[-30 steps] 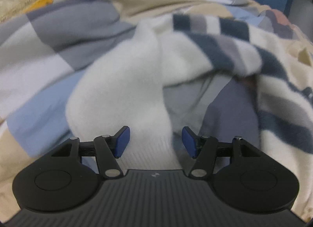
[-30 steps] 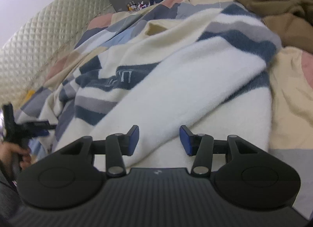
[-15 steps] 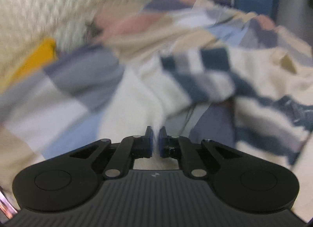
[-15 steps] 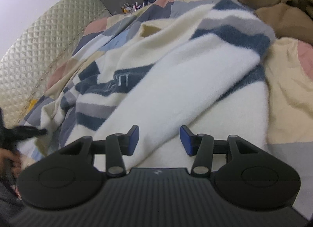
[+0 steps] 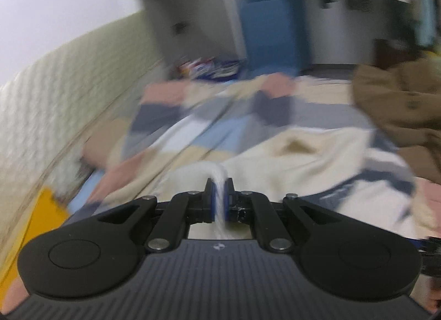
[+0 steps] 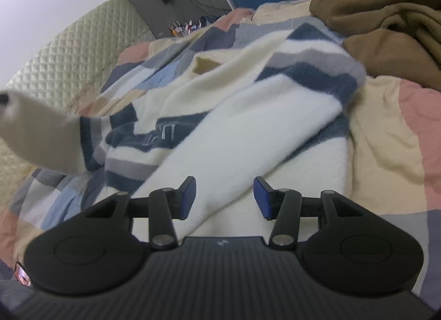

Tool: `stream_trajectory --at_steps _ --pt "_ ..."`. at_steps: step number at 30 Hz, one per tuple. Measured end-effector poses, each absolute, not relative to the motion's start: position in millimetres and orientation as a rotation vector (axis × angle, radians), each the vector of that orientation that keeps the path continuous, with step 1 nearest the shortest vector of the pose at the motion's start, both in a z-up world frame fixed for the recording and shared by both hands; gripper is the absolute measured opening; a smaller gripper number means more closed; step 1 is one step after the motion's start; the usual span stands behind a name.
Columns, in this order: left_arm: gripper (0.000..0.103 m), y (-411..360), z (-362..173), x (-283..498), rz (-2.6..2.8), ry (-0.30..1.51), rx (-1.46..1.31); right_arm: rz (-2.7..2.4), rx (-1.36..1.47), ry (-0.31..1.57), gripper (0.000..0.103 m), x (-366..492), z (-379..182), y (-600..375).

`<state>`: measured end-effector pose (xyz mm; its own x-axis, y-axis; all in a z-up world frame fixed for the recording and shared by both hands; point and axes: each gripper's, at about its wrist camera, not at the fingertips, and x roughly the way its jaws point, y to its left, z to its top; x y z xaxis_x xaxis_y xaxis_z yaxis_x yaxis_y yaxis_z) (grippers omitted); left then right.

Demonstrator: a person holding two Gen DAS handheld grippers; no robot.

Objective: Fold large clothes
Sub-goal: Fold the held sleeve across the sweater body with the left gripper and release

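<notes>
A cream sweater (image 6: 248, 116) with navy and grey stripes lies spread on a patchwork bed cover (image 6: 386, 132). My left gripper (image 5: 219, 196) is shut on a white fold of its sleeve (image 5: 217, 179), lifted above the bed. In the right wrist view that raised sleeve (image 6: 41, 138) hangs blurred at the left edge. My right gripper (image 6: 224, 196) stands open low over the white hem part of the sweater, its blue pads (image 6: 188, 193) apart and not pressing the cloth.
A brown hooded garment (image 6: 386, 16) is heaped at the back right of the bed. A quilted headboard (image 6: 69, 66) runs along the left. A yellow item (image 5: 41, 215) lies by the headboard. A blue door (image 5: 264, 16) and small clutter (image 5: 206, 66) are beyond the bed.
My left gripper closed on the white sleeve and rose fast, pulling it up off the bed; its view swung up toward the room. The right gripper stayed nearly still and open.
</notes>
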<state>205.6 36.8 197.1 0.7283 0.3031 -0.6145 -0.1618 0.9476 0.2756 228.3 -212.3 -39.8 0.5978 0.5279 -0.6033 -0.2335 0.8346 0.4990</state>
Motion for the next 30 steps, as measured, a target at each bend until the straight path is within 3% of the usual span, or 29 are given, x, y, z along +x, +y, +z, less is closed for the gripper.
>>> stream_trajectory --at_steps 5,11,19,21,23,24,30 --pt "0.007 -54 195 225 0.058 0.709 0.248 0.435 0.435 0.802 0.050 228 -37 -224" --pt "0.007 -132 151 249 -0.111 0.771 0.235 0.380 0.477 0.790 0.050 228 -39 -241" --pt "0.009 -125 106 262 -0.167 0.823 0.167 0.313 0.519 0.803 0.050 234 -50 -260" --pt "0.018 -113 95 267 -0.167 0.845 0.127 0.306 0.521 0.803 0.050 235 -50 -260" --pt "0.060 -99 83 268 -0.173 0.849 0.090 0.306 0.520 0.798 0.050 235 -50 -261" --pt "0.065 -91 79 266 -0.168 0.833 0.073 0.303 0.515 0.796 0.050 234 -50 -261" --pt "0.066 -23 37 250 -0.130 0.824 -0.113 0.269 0.484 0.769 0.050 230 -45 -264"
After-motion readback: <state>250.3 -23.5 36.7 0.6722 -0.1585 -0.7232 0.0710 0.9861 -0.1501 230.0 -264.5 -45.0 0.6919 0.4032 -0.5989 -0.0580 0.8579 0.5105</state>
